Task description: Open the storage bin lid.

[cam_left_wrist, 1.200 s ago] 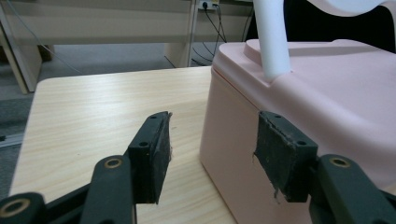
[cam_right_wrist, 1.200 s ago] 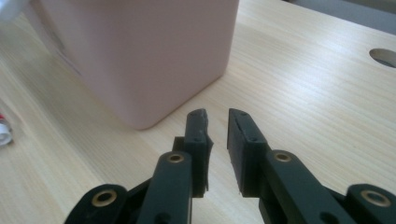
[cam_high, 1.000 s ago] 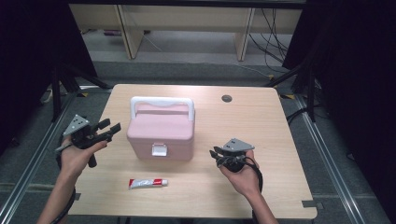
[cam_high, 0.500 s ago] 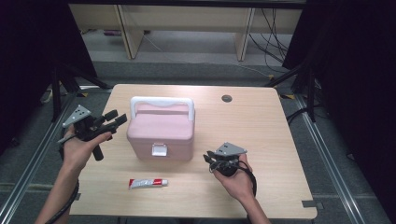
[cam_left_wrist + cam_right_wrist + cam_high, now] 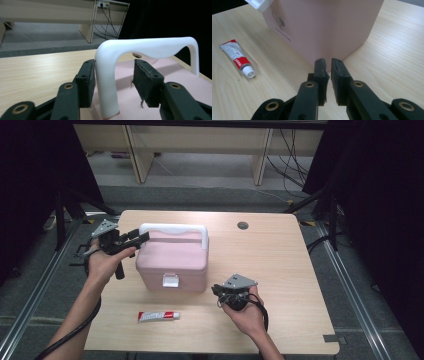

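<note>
The pink box (image 5: 172, 262) sits mid-table with its lid down, the left gripper (image 5: 113, 75), jaws just closing, straddles the handle (image 5: 150, 47) ungripped, while the right gripper (image 5: 328, 65), narrowing on nothing, waits near-right; lifting remains.

- The pink box (image 5: 172, 265) stands on the desk (image 5: 280, 260), white handle (image 5: 174, 231) up.
- The left gripper (image 5: 134, 239) is at the handle's left end, its jaws closing.
- The right gripper (image 5: 219, 292), nearly shut, sits by the box's front right corner.
- A tube (image 5: 159, 316) lies before the box.
</note>
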Tool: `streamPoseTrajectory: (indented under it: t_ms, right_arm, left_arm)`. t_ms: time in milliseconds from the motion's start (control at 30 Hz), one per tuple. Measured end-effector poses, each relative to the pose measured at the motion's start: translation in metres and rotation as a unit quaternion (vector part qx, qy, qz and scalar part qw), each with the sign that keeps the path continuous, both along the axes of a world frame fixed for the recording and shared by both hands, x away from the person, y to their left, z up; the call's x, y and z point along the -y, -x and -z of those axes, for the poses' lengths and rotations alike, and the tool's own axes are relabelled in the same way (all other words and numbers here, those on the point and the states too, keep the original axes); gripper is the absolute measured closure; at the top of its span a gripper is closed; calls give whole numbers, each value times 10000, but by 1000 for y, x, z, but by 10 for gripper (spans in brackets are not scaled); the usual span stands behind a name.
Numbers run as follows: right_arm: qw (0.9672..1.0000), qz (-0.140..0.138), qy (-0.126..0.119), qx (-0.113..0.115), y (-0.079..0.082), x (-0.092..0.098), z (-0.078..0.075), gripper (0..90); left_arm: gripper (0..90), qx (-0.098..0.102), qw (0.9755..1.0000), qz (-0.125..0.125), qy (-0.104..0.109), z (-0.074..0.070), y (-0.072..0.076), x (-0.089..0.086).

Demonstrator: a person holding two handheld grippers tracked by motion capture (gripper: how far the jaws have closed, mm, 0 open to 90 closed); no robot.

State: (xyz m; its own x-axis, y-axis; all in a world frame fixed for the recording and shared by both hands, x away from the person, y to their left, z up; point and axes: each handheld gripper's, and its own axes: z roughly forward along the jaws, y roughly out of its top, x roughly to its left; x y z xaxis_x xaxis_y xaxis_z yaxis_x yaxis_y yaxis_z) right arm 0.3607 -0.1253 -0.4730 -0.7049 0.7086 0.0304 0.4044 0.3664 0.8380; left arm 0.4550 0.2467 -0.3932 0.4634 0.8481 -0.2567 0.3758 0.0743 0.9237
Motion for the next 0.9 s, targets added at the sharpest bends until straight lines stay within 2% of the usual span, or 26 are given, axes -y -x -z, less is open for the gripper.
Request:
streamPoseTrajectory:
  t_ms: [100,167,200,267,300,400,467,533,600,700,733,767,800,867,900]
  right_arm:
    - [9999,-82,55,59,-1,0,-1,835]
    - [9999,-95,7,90,-2,-1,-1,835]
    - [9998,-173,-39,81,-3,-2,0,835]
    - [10000,-60,-40,18,-1,-4,-2,835]
    - [9998,-146,15,118,-2,-3,-3,835]
    - [9998,-152,-5,106,-3,-5,-5,835]
    - [9998,-169,-4,142,-3,-6,-6,836]
    - [9999,-117,-93,67,-2,-8,-7,837]
    - [9997,-180,-66,180,-4,-10,-8,837]
    - [9995,-201,-93,202,-5,-12,-10,840]
    - [9997,-192,-97,144,-4,-13,-12,841]
    - [9994,-219,-67,242,-5,-13,-13,844]
    - [9994,-202,-157,222,-5,-15,-13,848]
    - [9994,-204,-183,193,-5,-16,-16,859]
    - [9992,-197,-208,278,-6,-16,-16,866]
  left_arm:
    - [547,-95,9999,-105,-78,2,-5,2]
    - [567,-147,9998,-100,-131,4,-8,2]
    - [583,-156,9998,-95,-119,5,-9,3]
    - [623,-188,9997,-116,-120,5,-9,3]
    - [651,-189,9997,-132,-112,4,-10,3]
    - [707,-261,9995,-148,-81,4,-11,3]
    - [711,-311,9994,-167,-44,3,-11,3]
    - [713,-378,9991,-174,-50,2,-11,3]
    - [713,-467,9988,-151,-19,0,-12,3]
    - [713,-534,9985,-140,6,-1,-13,3]
    - [713,-569,9982,-156,36,-2,-14,3]
    - [713,-592,9981,-162,40,-3,-15,3]
    - [713,-625,9979,-166,59,-4,-16,3]
    - [714,-671,9976,-176,87,-6,-17,3]
    - [714,-709,9973,-182,113,-7,-18,3]
